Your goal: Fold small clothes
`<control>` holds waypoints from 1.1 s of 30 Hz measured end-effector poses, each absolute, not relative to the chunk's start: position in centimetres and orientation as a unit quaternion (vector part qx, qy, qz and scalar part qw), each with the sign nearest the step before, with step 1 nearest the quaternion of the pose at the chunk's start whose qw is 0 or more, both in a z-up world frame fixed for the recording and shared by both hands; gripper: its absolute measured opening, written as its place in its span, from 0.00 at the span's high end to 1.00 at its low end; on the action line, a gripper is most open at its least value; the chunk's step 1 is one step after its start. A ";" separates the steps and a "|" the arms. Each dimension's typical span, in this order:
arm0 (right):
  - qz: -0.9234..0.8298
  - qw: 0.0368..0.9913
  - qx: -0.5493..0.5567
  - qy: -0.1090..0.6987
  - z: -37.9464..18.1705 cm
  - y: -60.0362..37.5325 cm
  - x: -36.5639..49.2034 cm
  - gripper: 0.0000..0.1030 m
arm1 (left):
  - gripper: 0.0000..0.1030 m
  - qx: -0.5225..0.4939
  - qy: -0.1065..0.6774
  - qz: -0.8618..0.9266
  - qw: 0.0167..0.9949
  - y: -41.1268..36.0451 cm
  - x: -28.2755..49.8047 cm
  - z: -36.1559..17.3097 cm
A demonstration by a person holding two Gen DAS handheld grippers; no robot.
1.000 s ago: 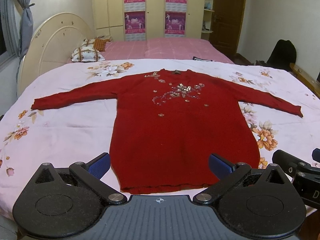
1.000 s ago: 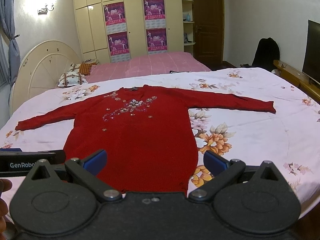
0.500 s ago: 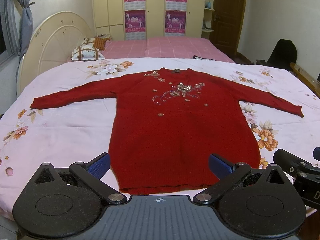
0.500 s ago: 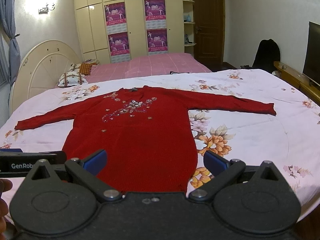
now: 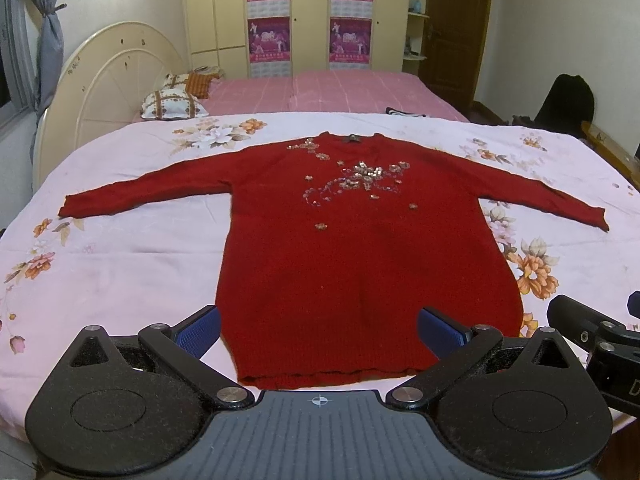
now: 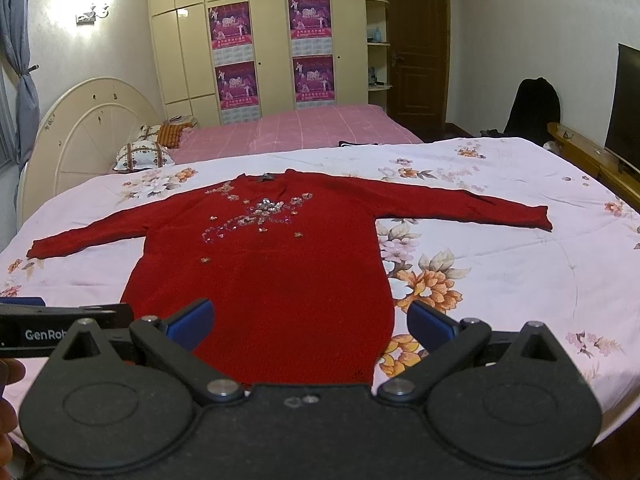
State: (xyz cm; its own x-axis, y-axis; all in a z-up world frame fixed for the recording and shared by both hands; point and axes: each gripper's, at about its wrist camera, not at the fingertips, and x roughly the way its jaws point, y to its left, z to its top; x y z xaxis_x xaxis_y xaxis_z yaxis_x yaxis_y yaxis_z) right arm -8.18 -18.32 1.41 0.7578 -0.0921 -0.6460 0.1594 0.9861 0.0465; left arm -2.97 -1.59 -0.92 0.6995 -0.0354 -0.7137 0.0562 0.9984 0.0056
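Observation:
A red long-sleeved sweater (image 5: 360, 264) with a sequin pattern on the chest lies flat, face up, on a pink floral bedspread (image 5: 120, 272), both sleeves spread out sideways. It also shows in the right wrist view (image 6: 272, 280). My left gripper (image 5: 320, 328) is open and empty, held above the sweater's hem. My right gripper (image 6: 310, 322) is open and empty, above the hem's right part. The right gripper's body shows at the right edge of the left wrist view (image 5: 592, 340).
A second bed with a pink sheet (image 5: 320, 88) and pillows (image 5: 172, 102) stands behind. A cream headboard (image 5: 104, 92) is at the left, wardrobes (image 5: 304, 16) at the back, and a dark chair (image 6: 532, 108) and TV (image 6: 626, 104) at the right.
Both grippers have drifted very slightly; the sweater has not moved and both grippers stay open.

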 end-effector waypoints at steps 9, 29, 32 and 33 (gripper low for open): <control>-0.072 0.935 0.051 0.344 1.2 -18.5 -7.9 0.01 | 0.00 0.015 0.389 -0.028 0.921 -2.0 -2.5 -1.2; -0.086 0.932 0.048 0.349 0.5 -19.5 -5.1 0.01 | 0.00 0.021 0.399 -0.024 0.917 -3.2 1.3 -2.3; -0.088 0.931 0.047 0.350 0.2 -19.9 -4.1 0.01 | 0.00 0.023 0.401 -0.022 0.916 -3.6 2.4 -2.6; -0.089 0.931 0.047 0.350 0.1 -20.0 -3.8 0.01 | 0.00 0.024 0.401 -0.021 0.916 -3.7 2.8 -2.7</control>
State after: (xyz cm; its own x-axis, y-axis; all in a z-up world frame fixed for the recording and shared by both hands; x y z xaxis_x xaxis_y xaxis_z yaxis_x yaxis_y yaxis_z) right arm -3.81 -20.04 0.10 0.7394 -0.1331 -0.6600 0.1994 0.9796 0.0258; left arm 2.79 -3.71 -2.73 0.6776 -0.0195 -0.7352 0.0586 0.9979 0.0276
